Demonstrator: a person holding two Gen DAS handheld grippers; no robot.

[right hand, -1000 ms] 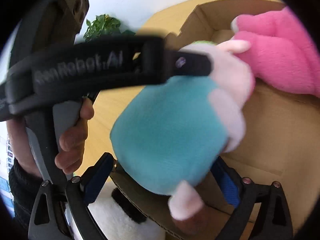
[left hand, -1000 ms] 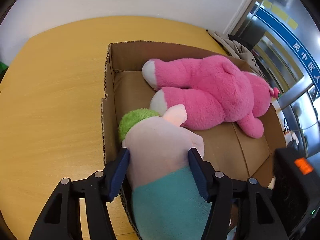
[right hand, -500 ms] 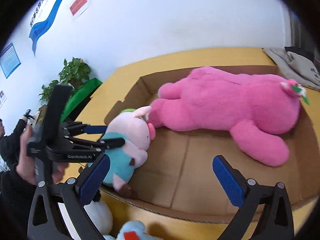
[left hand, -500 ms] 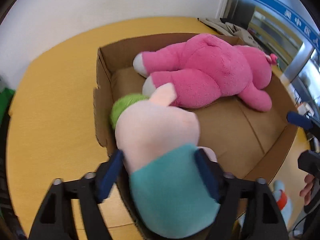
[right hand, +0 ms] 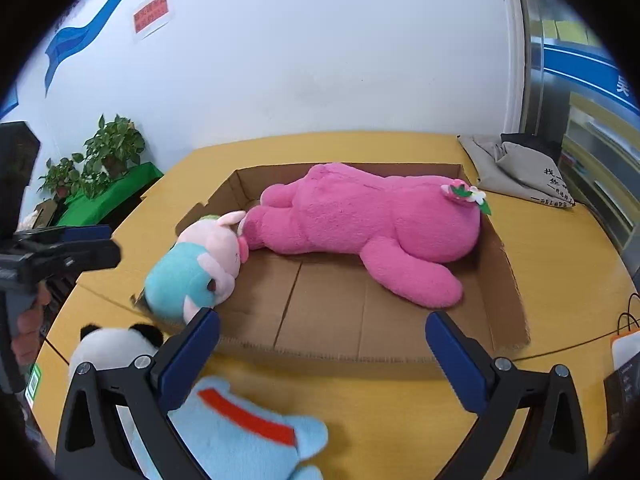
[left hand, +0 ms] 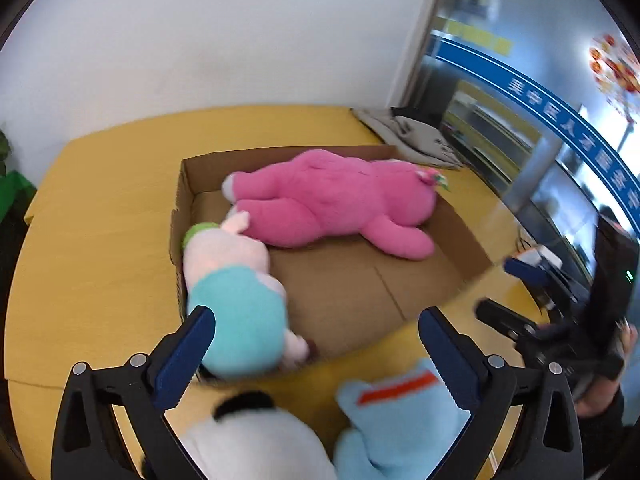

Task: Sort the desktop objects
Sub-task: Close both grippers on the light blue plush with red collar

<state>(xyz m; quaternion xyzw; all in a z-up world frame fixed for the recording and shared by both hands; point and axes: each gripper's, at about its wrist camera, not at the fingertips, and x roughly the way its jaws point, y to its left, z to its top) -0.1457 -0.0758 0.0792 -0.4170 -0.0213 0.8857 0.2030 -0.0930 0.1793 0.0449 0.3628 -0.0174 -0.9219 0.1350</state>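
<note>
Left gripper [left hand: 316, 340]: I now have its jaws spread wide and holding nothing. A second ago they were clamped on the pig plush, so the release has just happened.
Right gripper [right hand: 322, 344]: also wide open and empty, hovering over the near edge of the box; a second ago it sat close against the same toy.
Blue plush [right hand: 240, 436]: lies on the table just in front of the box, right under my right gripper. Not yet sorted.
Panda plush [right hand: 114, 346]: beside the blue one, near the box's left corner, also outside it.
Pig plush [left hand: 236, 296]: teal-bodied, pink head, now resting at the near-left corner of the box, draped against the wall. Its head touches the pink bear's foot. It may be partly hanging over the rim; I cannot tell for sure.
Cardboard box [right hand: 508, 280]: open, with bare floor on its near right half.
Pink bear [right hand: 372, 232]: lies on its side along the far wall of the box.
Meaning for task: my judgement is two toys in, two left; the blue plush looks the easiest next pick.
Risk: pig could slump out at the corner.
</note>
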